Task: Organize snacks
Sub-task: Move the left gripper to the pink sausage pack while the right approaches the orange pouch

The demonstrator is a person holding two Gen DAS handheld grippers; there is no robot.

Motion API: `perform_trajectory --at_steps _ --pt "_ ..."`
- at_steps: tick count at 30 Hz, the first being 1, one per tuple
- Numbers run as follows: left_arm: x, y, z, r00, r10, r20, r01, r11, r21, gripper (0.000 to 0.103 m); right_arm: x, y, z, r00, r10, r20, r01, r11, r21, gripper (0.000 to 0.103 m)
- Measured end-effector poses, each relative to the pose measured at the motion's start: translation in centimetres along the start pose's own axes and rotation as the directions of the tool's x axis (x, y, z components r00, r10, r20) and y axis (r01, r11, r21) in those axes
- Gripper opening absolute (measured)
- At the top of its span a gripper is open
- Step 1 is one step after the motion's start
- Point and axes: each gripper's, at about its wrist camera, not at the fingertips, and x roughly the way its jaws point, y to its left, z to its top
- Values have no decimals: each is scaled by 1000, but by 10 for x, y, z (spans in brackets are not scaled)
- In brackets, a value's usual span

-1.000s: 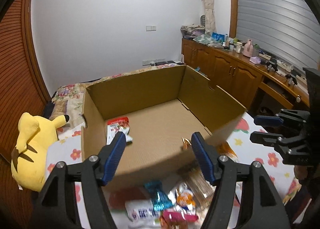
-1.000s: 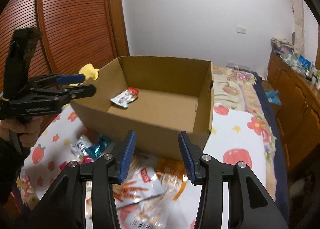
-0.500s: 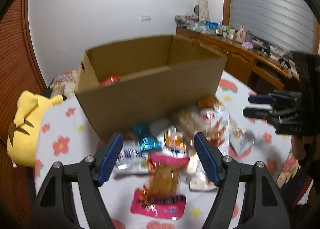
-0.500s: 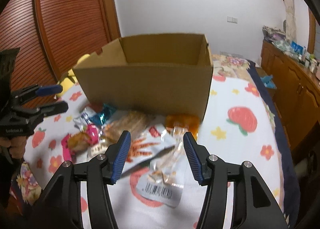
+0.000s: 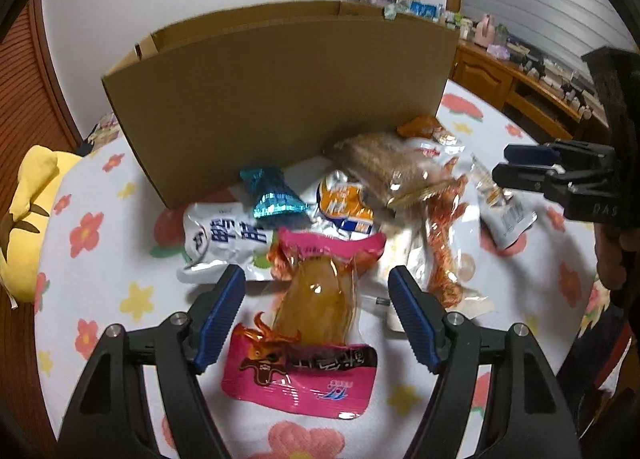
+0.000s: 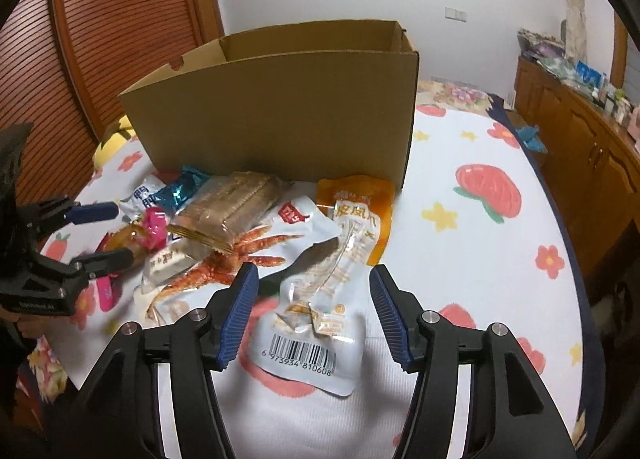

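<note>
Presently both tongs hang over the snack heap on the flowered bedspread (image 6: 472, 259), just in front of the cardboard box (image 5: 280, 99). Left gripper (image 5: 316, 317): jaws wide, nothing clamped; pink packet (image 5: 310, 343) lies directly beneath and between them, long axis running away from the tongs toward the box, so the jaws straddle its width. Right gripper (image 6: 314, 311): jaws opening, empty; white barcode pouch (image 6: 316, 323) sits between them untouched, long axis likewise pointing boxward. Each hand is nearest its own packet. Remaining snacks crowd the box's near wall.
</note>
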Motion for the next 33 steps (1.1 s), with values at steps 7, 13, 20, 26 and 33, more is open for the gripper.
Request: perform_trajectory --at_steps 7,13,20,26,33 --pt "6 6 -8 1000 2 -14 -2 1000 -30 64 14 -7 -3 999 -22 -37 22 1000 8 61" --pt "4 11 -13 1000 -6 16 7 999 -52 63 18 -8 -6 998 -30 -59 30 1000 -1 61" --pt "5 11 -17 999 13 39 -11 999 -52 69 29 -3 -7 996 -21 -86 20 1000 -4 64" --pt "5 9 -20 999 25 45 -22 998 -54 70 39 5 -2 994 -51 -96 47 998 -39 69" --pt "2 9 -22 998 12 63 -8 998 -59 66 52 9 8 989 -102 -104 95 993 -71 73"
